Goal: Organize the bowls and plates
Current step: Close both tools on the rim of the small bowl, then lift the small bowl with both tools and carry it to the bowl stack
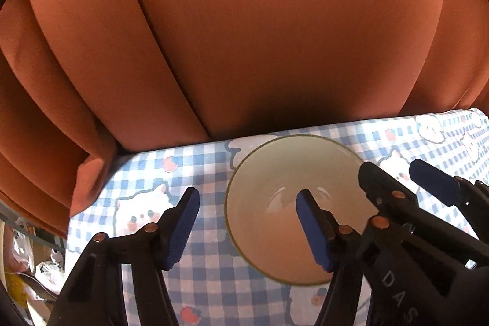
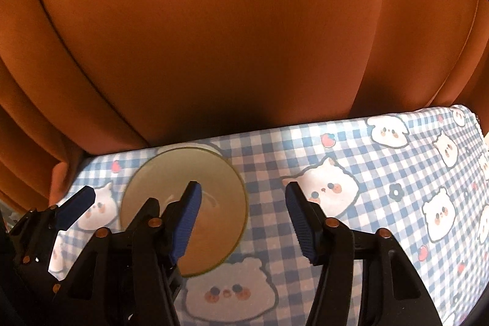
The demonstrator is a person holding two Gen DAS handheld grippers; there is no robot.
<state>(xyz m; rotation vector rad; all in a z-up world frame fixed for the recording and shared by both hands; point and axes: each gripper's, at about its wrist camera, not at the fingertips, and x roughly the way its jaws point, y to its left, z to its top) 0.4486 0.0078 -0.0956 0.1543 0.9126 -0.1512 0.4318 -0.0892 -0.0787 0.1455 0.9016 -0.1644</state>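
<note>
step: reaching for bowl (image 1: 290, 210) on checked table (image 1: 207, 268) | left gripper (image 1: 247, 228) part-open straddling rim, empty | right gripper (image 2: 244, 222) part-open, empty | next: close on rim

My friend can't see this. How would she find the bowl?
Start at the big orange curtain and look down to the blue-and-white checked tablecloth with cartoon animal faces. Near the cloth's far edge sits the bowl: round, plain cream, empty, with a thin dark rim, the only dish there.
</note>
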